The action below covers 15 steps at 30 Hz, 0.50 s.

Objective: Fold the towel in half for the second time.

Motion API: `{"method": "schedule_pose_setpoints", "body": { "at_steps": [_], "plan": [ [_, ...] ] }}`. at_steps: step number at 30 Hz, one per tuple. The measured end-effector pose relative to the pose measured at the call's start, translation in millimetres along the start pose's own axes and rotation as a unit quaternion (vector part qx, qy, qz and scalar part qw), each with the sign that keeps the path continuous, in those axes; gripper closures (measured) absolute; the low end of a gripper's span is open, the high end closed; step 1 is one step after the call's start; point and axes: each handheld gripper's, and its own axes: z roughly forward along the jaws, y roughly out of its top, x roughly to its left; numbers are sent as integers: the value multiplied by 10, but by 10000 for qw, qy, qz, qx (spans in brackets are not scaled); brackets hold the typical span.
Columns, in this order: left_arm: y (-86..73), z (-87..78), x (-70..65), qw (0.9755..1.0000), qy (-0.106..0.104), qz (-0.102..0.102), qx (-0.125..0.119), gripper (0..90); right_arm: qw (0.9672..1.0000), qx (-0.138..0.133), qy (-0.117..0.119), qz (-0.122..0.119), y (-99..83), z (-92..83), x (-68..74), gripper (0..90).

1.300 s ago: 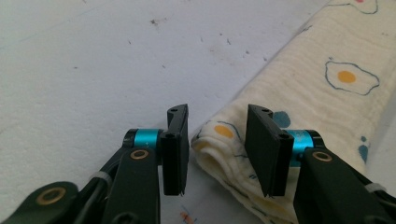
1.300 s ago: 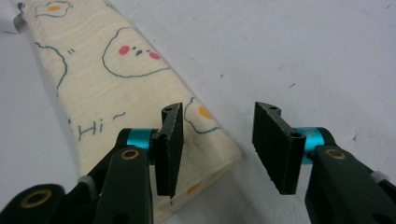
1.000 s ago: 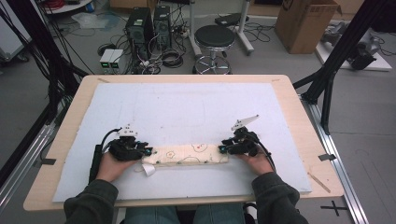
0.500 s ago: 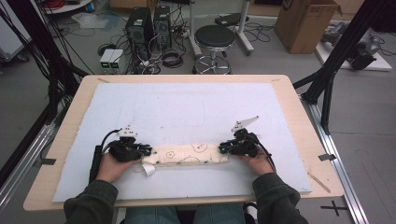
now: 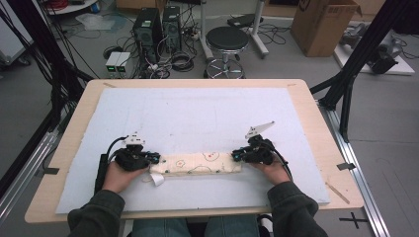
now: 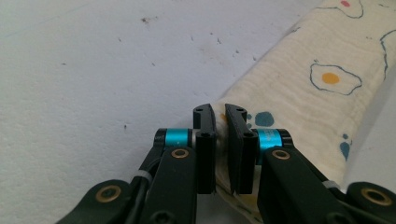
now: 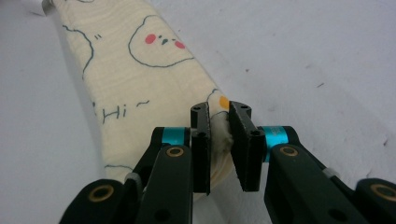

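Cream muslin cloth, printed with fried eggs and little bear faces, lies folded into a long narrow strip on the white foam mat that covers the table. Its long axis runs straight from one pair of jaws to the other, across the near part of the mat, so each end points into a gripper. The left gripper has its jaws pinched on the strip's left end; the fabric bunches between the pads and the rest of the strip runs away ahead of the jaws and to their right. The right gripper clamps the opposite end in the same way, with the strip stretching ahead of its jaws and to their left. Both pairs of jaws have just been closing, with cloth between them. Each hand is equally near its own end, and the strip lies flat and nearly taut between them, a small white label poking out beside the left jaws. Any lift or fold would likely have to pivot about this end-to-end line.
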Motion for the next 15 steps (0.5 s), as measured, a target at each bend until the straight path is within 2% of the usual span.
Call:
{"method": "schedule_pose_setpoints", "body": {
  "at_steps": [6,10,15],
  "plan": [
    [60,-11,3,10000,26,-2,-55,827,10000,-16,-35,36,28,-39,-19,792],
    [73,-13,27,9999,38,-66,-147,830,10000,-6,-57,-18,79,-69,-20,793],
    [123,-25,39,9999,70,-63,-141,830,9999,34,-105,-92,159,-97,-29,794]
  ]
}}
